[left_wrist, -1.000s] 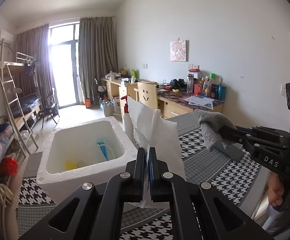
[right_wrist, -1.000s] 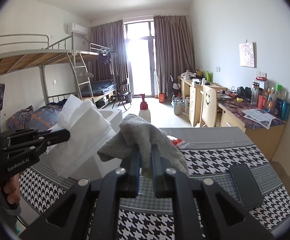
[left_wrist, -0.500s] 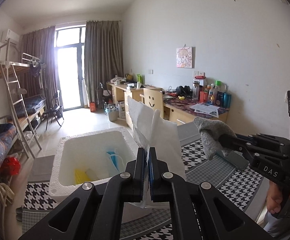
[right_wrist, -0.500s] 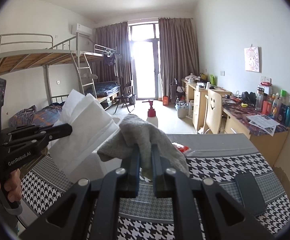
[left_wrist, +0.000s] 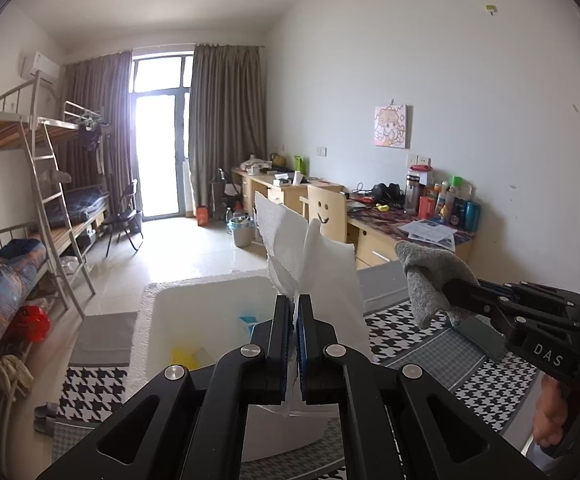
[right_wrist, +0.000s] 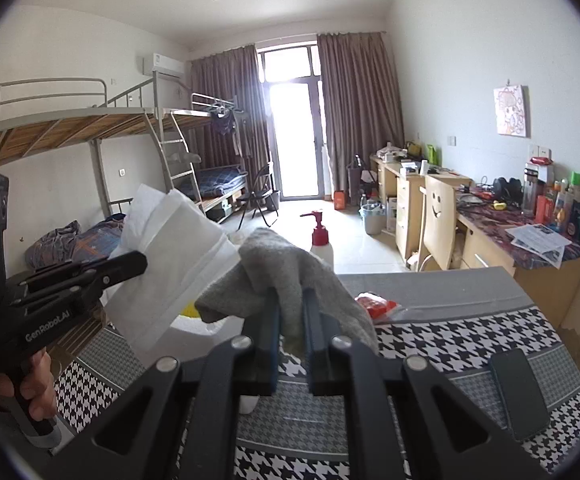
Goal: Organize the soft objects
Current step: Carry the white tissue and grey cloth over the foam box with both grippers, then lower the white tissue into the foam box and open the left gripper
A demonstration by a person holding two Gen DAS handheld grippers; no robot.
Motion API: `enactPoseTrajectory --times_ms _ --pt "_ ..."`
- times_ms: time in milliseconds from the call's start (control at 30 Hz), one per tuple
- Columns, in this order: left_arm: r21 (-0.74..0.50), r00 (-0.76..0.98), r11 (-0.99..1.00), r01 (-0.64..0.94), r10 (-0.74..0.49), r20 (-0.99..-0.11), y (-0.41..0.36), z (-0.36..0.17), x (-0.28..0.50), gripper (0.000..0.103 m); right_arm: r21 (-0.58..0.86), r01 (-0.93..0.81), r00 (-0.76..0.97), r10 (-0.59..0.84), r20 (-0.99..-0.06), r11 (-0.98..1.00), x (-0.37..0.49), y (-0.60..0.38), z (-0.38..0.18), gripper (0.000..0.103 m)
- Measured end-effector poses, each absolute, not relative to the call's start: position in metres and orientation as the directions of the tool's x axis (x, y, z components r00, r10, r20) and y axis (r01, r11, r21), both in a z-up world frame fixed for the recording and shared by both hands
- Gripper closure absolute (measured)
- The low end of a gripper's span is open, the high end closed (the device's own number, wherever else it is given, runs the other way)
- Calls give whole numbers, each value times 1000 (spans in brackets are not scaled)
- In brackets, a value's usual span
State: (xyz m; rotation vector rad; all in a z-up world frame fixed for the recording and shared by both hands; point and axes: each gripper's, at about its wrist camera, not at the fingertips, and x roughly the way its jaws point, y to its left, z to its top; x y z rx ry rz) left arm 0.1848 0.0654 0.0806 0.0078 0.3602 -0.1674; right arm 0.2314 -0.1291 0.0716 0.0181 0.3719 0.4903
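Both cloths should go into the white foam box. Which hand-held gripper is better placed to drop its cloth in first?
Probably the left. The left hand-held gripper holds the white cloth right over the foam box; the right one, holding the grey cloth, is off to the side.

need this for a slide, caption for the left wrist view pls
Left gripper shut on white tissue above the foam box; right gripper holds a gray cloth.

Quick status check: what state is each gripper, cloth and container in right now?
Left gripper: shut on white tissue, held up.
Right gripper: shut on grey cloth, held up.
Foam box: open, holds yellow and blue items.
Pump bottle: upright.
Phone: lying flat on the table.
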Motion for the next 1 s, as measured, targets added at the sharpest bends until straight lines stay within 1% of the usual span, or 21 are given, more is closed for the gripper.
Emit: enactPoseTrajectory --times_ms 500,633,767,1000 --pt "-43 934 997 62 -74 -351 83 81 199 99 122 -480 797 490 -352 869 245 -115 72 90" --pt "-23 937 999 29 -35 -349 84 79 199 99 118 -487 795 496 -350 865 246 -111 72 90" --pt "-40 935 999 11 -25 -355 89 79 202 99 114 -499 791 505 -346 859 245 -106 75 90" --pt "-38 931 998 -46 29 -364 97 75 207 99 129 -515 772 524 -360 848 250 -97 76 90"
